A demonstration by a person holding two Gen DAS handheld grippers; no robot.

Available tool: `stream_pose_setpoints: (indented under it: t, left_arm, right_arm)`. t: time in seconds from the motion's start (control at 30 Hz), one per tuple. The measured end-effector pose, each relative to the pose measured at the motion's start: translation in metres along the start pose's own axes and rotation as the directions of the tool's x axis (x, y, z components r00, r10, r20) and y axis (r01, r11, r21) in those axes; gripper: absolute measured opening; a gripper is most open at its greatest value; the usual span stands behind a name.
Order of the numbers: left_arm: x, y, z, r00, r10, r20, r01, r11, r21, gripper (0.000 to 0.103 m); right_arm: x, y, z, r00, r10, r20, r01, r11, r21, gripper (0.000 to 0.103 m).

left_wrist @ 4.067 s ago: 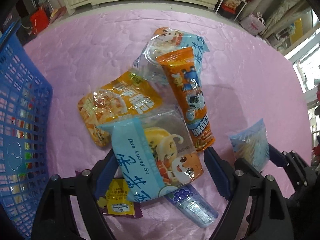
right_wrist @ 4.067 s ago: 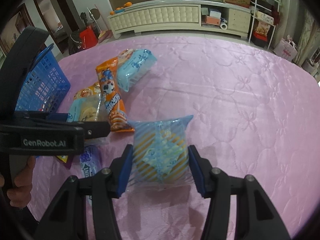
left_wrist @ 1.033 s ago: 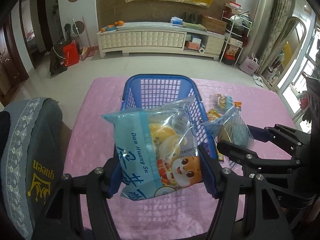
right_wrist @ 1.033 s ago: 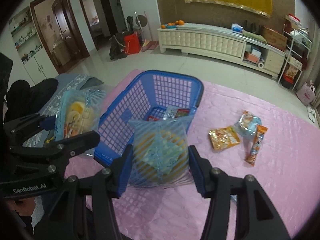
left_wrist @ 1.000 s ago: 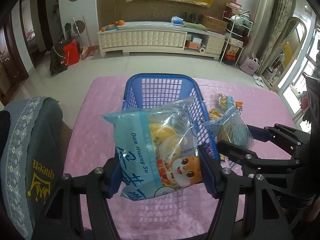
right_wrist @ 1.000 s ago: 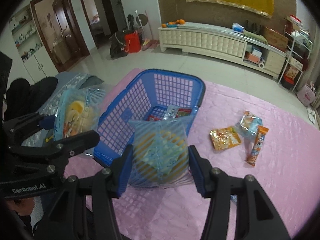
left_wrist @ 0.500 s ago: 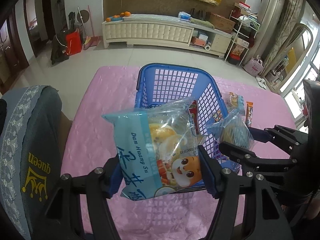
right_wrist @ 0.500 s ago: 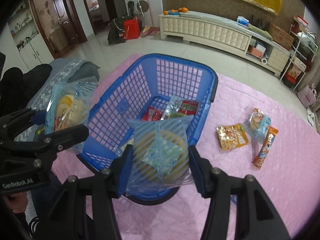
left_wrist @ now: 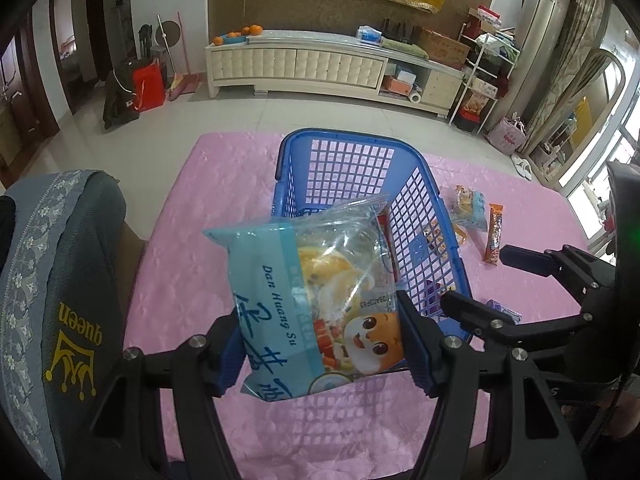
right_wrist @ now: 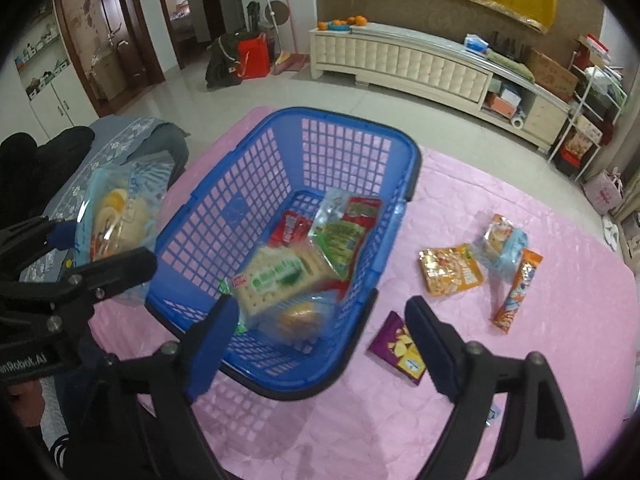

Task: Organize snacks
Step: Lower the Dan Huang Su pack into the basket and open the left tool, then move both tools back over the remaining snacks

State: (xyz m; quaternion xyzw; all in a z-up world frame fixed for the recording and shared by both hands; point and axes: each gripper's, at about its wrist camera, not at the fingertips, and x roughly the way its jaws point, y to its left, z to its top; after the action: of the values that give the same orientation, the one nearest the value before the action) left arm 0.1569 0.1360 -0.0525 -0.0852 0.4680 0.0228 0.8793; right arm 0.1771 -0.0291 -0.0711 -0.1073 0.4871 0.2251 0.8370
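Right tool (right_wrist: 316, 340) opening, nothing between pads, hanging above near end of blue plastic mesh basket (right_wrist: 400, 160). Blurred clear-blue striped pastry packet (right_wrist: 300, 320) directly below, apparently dropping onto green cracker pack (right_wrist: 276, 280) inside basket. Left tool (left_wrist: 320, 344) pinching light-blue crinkly film bag of egg-yolk pastries (left_wrist: 312, 292) by its lower sides, over near basket rim. Likely light, soft, slippery film, crushable contents; best gripped across pack body, gently. Farther out on pink quilted desk (right_wrist: 520, 380): purple sachet (right_wrist: 398, 348), orange snack pouch (right_wrist: 450, 268), orange stick pack (right_wrist: 516, 292), small blue pastry pack (right_wrist: 500, 244).
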Motion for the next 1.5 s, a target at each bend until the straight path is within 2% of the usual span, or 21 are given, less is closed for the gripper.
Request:
stream_pose_setpoints:
  t: [0.4, 0.8, 1.07, 1.33, 1.43, 1.5]
  left_arm:
    - [0.002, -0.020, 0.005, 1.000, -0.016, 0.007, 0.016, 0.998, 0.054, 0.064]
    - [0.038, -0.039, 0.009, 0.998, -0.037, -0.058, 0.044, 0.993, 0.113, 0.064]
    - [0.063, -0.033, 0.009, 0.994, -0.036, -0.107, 0.048, 0.993, 0.112, 0.064]
    - [0.066, -0.029, 0.007, 0.992, -0.043, -0.117, 0.054, 0.994, 0.094, 0.065]
    - [0.059, -0.031, 0.007, 0.993, -0.066, -0.099, 0.075, 0.993, 0.096, 0.077]
    - [0.052, -0.035, 0.006, 0.995, -0.051, -0.081, 0.060, 0.991, 0.119, 0.079]
  right_arm:
    - [-0.018, -0.035, -0.004, 0.998, -0.053, 0.044, 0.050, 0.996, 0.076, 0.092]
    - [0.004, -0.067, -0.019, 0.998, -0.063, -0.004, 0.063, 0.988, 0.144, 0.092]
    - [0.019, -0.068, -0.021, 0.997, -0.063, -0.032, 0.067, 0.987, 0.143, 0.092]
    - [0.024, -0.061, -0.019, 0.998, -0.057, -0.034, 0.061, 0.989, 0.136, 0.092]
    - [0.022, -0.061, -0.020, 0.998, -0.058, -0.031, 0.061, 0.989, 0.137, 0.092]
    - [0.020, -0.061, -0.021, 0.998, -0.053, -0.030, 0.057, 0.988, 0.143, 0.092]
